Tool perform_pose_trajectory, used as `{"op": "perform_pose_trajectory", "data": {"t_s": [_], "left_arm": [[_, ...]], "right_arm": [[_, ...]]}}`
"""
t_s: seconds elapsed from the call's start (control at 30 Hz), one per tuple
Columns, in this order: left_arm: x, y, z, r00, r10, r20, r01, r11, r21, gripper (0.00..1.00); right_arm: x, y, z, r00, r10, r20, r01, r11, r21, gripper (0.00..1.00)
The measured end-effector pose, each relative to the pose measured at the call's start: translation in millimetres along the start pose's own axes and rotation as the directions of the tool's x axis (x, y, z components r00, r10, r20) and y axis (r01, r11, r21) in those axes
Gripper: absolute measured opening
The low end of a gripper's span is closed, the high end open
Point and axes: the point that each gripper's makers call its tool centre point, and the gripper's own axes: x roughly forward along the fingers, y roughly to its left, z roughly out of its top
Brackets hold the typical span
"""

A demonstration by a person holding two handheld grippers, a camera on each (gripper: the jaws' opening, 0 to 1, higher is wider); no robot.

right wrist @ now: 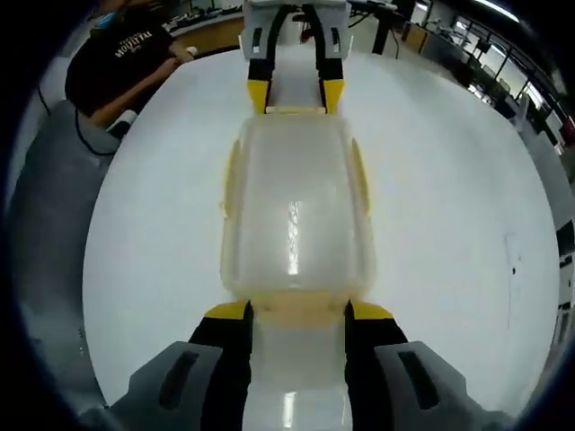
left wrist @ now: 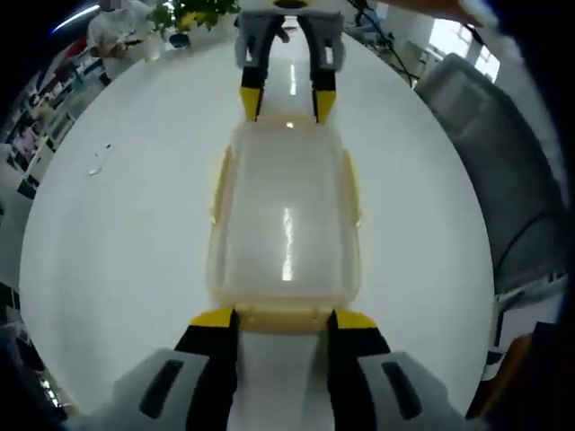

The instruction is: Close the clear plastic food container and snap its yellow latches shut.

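Observation:
A clear plastic food container (left wrist: 286, 224) (right wrist: 296, 215) lies lengthwise on a white table (left wrist: 126, 251) with its lid on. Yellow latches run along its long sides (left wrist: 220, 184) (right wrist: 361, 180). In the left gripper view, my left gripper (left wrist: 284, 318) is open at the container's near end, its yellow tips flanking the end latch (left wrist: 283, 314). My right gripper (left wrist: 287, 101) faces it at the far end. In the right gripper view, my right gripper (right wrist: 298, 311) is open around its own end of the container, and the left gripper (right wrist: 294, 93) stands at the opposite end.
A grey chair (left wrist: 490, 135) (right wrist: 45, 224) stands beside the table. A person in a black shirt (right wrist: 126, 54) sits at the table's far edge. A small clear object (left wrist: 99, 160) lies on the table. A plant (left wrist: 193, 13) stands at the back.

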Motion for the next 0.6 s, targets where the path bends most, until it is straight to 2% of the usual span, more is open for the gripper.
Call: {"op": "perform_pose_trajectory", "data": {"t_s": [0.23,0.33,0.43,0.6], "left_arm": [[-3,-0.9,-2.6,0.999,0.005,0.036,-0.004,1.0,-0.023,0.34],[-3,-2.0,-2.3,1.0,0.0,0.024,0.0,1.0,-0.025,0.34],[-9,-9.3,-1.3,0.999,-0.044,0.023,0.045,0.997,-0.058,0.34],[-21,-13.2,1.5,1.0,-0.025,0.017,0.026,0.998,-0.056,0.34]], "right_arm": [[0,0,0.4,1.0,-0.002,-0.006,0.002,1.0,0.007,0.37],[-1,1,0.7,1.0,0.003,-0.012,-0.003,1.0,0.008,0.37],[-4,7,1.0,1.0,0.026,-0.007,-0.026,1.0,0.015,0.37],[-15,10,7.0,1.0,0.017,0.011,-0.017,1.0,0.006,0.37]]}}
